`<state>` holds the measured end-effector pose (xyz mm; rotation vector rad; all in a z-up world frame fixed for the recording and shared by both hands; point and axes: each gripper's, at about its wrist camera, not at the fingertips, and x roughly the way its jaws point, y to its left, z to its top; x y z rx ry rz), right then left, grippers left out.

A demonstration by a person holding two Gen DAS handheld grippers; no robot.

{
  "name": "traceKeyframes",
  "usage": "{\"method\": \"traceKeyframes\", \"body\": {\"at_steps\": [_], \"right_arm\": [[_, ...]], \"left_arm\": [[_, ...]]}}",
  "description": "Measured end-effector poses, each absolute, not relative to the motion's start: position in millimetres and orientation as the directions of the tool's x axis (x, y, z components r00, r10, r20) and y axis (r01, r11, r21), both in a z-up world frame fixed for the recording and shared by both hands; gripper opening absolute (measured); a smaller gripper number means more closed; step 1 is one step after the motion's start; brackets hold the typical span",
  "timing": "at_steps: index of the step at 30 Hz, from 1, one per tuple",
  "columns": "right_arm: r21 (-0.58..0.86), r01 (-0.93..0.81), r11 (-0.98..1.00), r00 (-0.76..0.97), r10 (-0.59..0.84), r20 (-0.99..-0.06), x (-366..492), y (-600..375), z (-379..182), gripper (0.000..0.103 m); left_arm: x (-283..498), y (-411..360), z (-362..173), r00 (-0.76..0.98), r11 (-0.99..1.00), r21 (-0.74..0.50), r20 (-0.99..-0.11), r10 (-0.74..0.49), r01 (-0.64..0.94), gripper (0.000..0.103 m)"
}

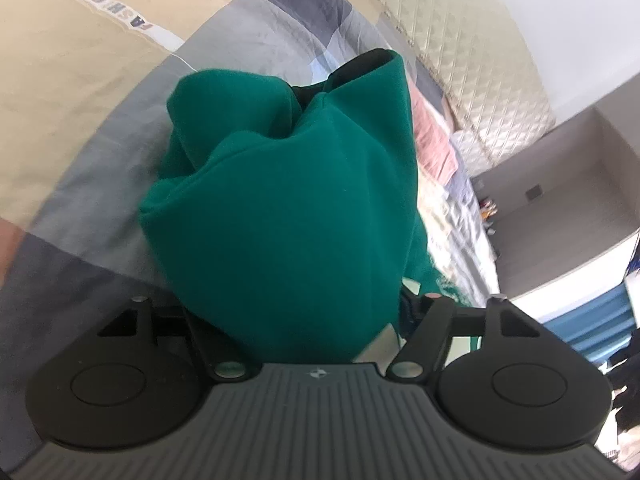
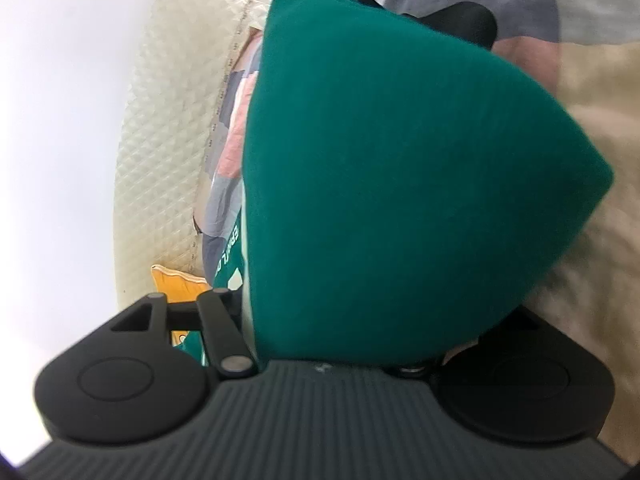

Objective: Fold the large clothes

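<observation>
A dark green garment (image 1: 288, 208) is bunched over my left gripper (image 1: 304, 92) and hides most of both fingers. Only one black fingertip (image 1: 372, 60) pokes out at the top. White print shows on the cloth's lower right edge. In the right wrist view the same green garment (image 2: 380, 180) drapes like a tent over my right gripper (image 2: 408, 12). One black fingertip (image 2: 468, 20) shows past its upper edge. Both grippers' base links stand spread. Whether the pads press on the cloth is hidden.
Under the garment lies a patchwork bedspread (image 1: 80, 80) in beige, grey and pink. A cream quilted headboard (image 1: 460, 60) runs along the far side, and also appears as the headboard (image 2: 168, 140). A yellow cushion (image 2: 176, 284) lies by it. A grey shelf unit (image 1: 560, 184) stands beyond the bed.
</observation>
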<state>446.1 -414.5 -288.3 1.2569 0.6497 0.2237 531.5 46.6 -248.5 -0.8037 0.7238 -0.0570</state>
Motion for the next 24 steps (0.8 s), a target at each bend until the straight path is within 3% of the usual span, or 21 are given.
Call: {"method": "traceKeyframes", "body": {"at_steps": [7,14,24], "right_arm": [[0.896,0.276,0.349,0.794,0.443,-0.417,412.6,-414.7,-254.7,0.068],[0.809,0.269,0.523,0.807,0.335,-0.486,377.0,-406.4,-190.4,0.068],[0.670,0.098,0.736,0.882,0.248,-0.402,291.7,-382.7,-96.6,0.068]], "left_arm": [[508.2,35.1,-210.6,0.723,0.853,-0.494,-0.649,-0.235,-0.166,0.075],[466.9,24.9,-146.8,0.752,0.919,-0.381,-0.634,-0.180,-0.101,0.075],[395.1,5.7,-54.4,0.808,0.970,-0.242,-0.574,-0.129,-0.017,0.075]]}}
